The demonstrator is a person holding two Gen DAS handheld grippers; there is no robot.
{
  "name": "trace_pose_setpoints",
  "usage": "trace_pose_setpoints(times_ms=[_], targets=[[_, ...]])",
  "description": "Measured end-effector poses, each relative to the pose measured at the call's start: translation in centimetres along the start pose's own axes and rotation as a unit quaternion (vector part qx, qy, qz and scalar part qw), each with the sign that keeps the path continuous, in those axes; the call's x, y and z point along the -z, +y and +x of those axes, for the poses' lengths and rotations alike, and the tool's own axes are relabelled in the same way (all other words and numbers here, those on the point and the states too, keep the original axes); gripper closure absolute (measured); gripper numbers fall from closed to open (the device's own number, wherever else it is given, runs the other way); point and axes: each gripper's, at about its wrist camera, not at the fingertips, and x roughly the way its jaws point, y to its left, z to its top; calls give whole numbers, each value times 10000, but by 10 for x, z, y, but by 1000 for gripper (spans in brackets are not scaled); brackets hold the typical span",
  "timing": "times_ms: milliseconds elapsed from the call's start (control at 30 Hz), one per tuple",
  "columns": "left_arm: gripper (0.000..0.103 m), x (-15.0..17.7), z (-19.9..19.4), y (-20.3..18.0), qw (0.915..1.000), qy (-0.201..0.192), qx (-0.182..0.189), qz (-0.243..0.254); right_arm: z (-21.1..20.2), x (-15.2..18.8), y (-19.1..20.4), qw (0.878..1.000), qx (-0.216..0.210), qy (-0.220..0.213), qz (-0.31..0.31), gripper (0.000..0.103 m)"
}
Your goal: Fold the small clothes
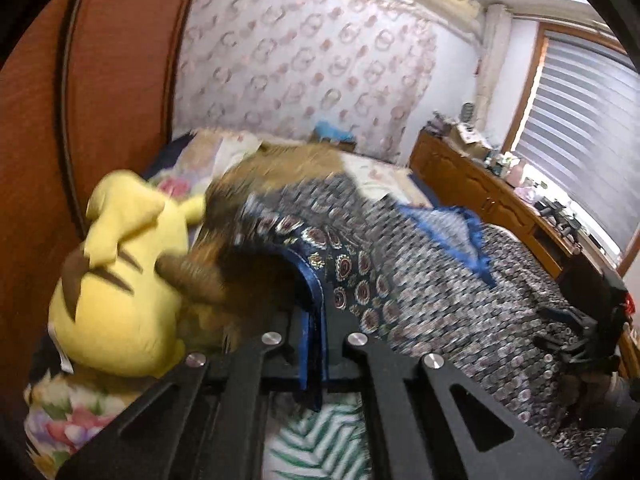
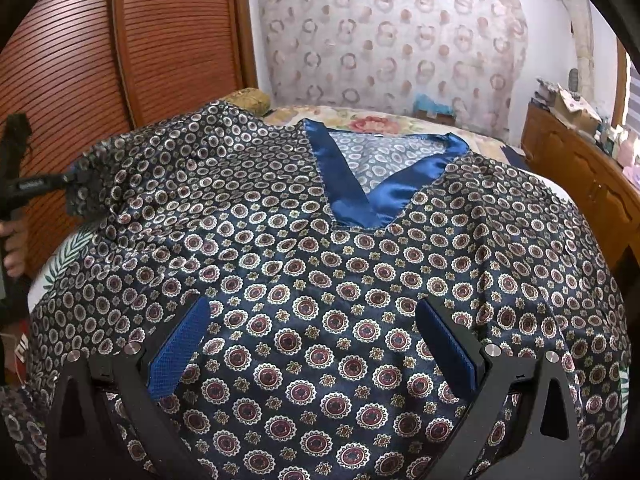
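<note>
Left jaws pinch the shirt (image 1: pixel 400 272) hem; right jaws gape above its front.

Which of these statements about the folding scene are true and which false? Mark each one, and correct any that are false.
1. The left gripper is shut on the shirt's blue edge. True.
2. The right gripper is shut on the shirt. False: its jaws stand open over the cloth.
3. The shirt has a blue V-neck. True.
4. The yellow plush lies on top of the shirt. False: it lies beside it.
5. The shirt is plain. False: it is patterned with medallions.
</note>
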Motion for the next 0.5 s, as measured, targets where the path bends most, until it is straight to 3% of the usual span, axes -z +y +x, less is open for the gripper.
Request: trace_pose_setpoints(times_ms=[167,367,500], targets=[[103,-36,0,-38,9986,-148,188,481,0,0,-2,10000,-33,23,41,0],[103,-62,26,-95,9930,-22,380,1119,1,0,-4,9999,-58,44,136,0],[89,-62,44,-122,9892,187,427,1392,2,1,-5,9998,-94,64,167,0]])
